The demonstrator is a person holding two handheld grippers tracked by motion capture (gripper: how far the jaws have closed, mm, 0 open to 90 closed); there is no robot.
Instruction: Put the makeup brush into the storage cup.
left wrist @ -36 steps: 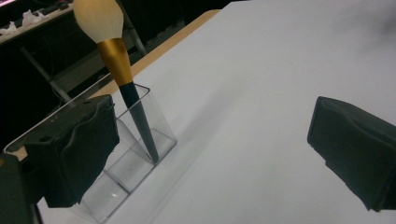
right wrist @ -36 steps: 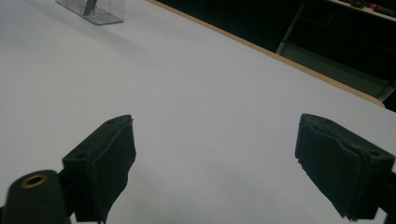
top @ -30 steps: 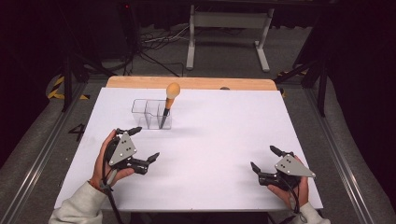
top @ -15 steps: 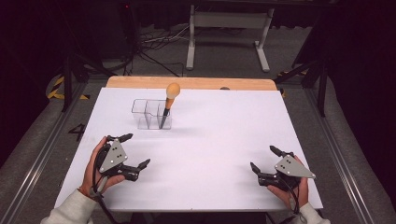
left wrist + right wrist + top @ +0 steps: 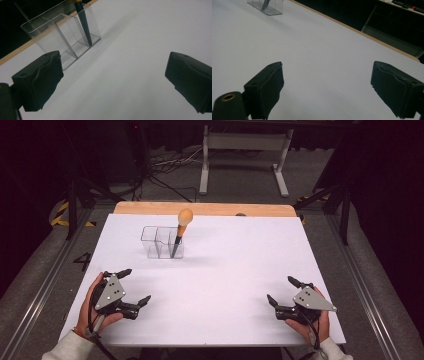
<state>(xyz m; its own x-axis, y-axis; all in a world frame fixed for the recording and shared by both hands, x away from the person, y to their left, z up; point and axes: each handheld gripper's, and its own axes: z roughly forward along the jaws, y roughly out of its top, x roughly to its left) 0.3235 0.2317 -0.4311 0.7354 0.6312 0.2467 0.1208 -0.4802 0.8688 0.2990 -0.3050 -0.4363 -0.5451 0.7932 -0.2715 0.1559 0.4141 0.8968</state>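
Note:
A clear plastic holder [image 5: 161,241] with three compartments stands at the back left of the white table [image 5: 235,260]. A tool with an orange round head and dark handle [image 5: 180,230] leans upright in its rightmost compartment. My left gripper [image 5: 134,286] rests near the front left edge, open, nothing between its jaws. In the left gripper view the holder [image 5: 62,37] and the tool's dark tip [image 5: 84,25] lie ahead beyond the left jaw. My right gripper [image 5: 284,290] sits at the front right, open and empty; its view has the holder [image 5: 265,7] far off at top left.
A wooden strip [image 5: 205,208] runs along the table's far edge. Beyond it are a metal stand [image 5: 245,157] and cables on a dark floor. Metal rails [image 5: 40,285] flank the table on both sides.
My left gripper has drawn back toward the front left edge and sunk lower, away from the holder. The right gripper has stayed put.

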